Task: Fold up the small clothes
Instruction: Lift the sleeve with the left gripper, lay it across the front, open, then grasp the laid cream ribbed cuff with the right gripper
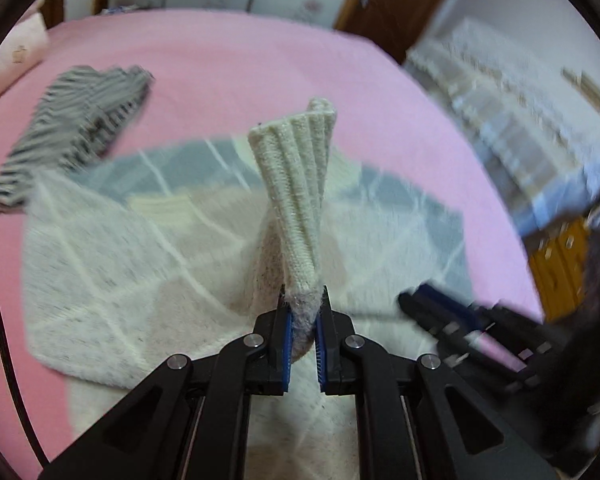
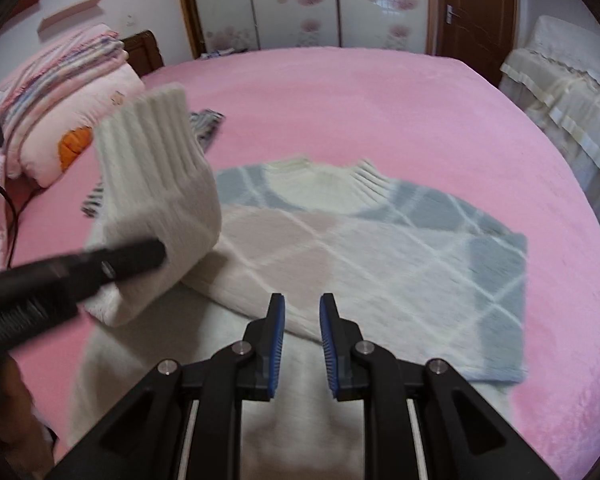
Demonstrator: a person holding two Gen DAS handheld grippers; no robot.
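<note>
Cream sweater [image 2: 380, 248] with grey-pink diamonds lies flat on pink bed [image 2: 380, 100]; ribbed sleeve cuff [image 1: 296, 168] lifted upright over its body.

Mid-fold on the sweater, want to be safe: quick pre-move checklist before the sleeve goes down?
1. Left tongs clamped on the sleeve: ok.
2. Right tongs empty, pads apart: ok.
3. Sweater body lying flat on the pink bed: ok.
4. Ribbed cuff lifted off the body: ok.
5. Striped garment apart from the sweater: cannot tell; the edges look close.
6. Right tongs out of the sleeve's path: cannot tell; they hover over the lower body.
</note>
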